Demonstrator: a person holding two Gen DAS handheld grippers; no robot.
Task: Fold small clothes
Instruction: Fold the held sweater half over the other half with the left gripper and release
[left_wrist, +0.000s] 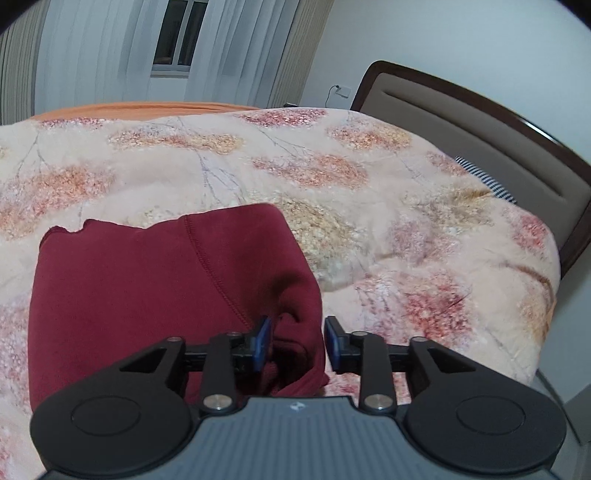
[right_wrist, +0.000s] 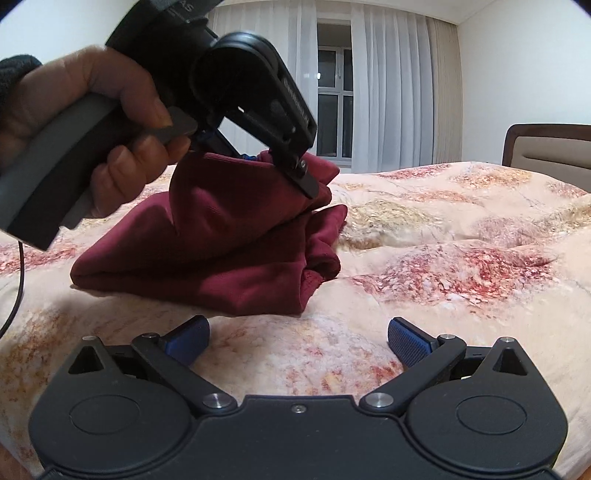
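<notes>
While the maroon garment (right_wrist: 221, 236) is lying folded on the left of the floral bedspread (right_wrist: 443, 258), the left gripper (left_wrist: 297, 341) is straddling its raised right edge with jaws parted, pads not pressing. Let that edge settle flat before withdrawing. Further right, the right gripper (right_wrist: 297, 341) is hovering wide open, empty, with bare bedspread open toward the headboard (right_wrist: 546, 155).

We see a dark red, soft fleece garment (right_wrist: 207, 254), folded in thick layers, lying on the floral bed blanket (right_wrist: 461, 258), its upper corner lifted into a peak, stitched seam curving across the top
</notes>
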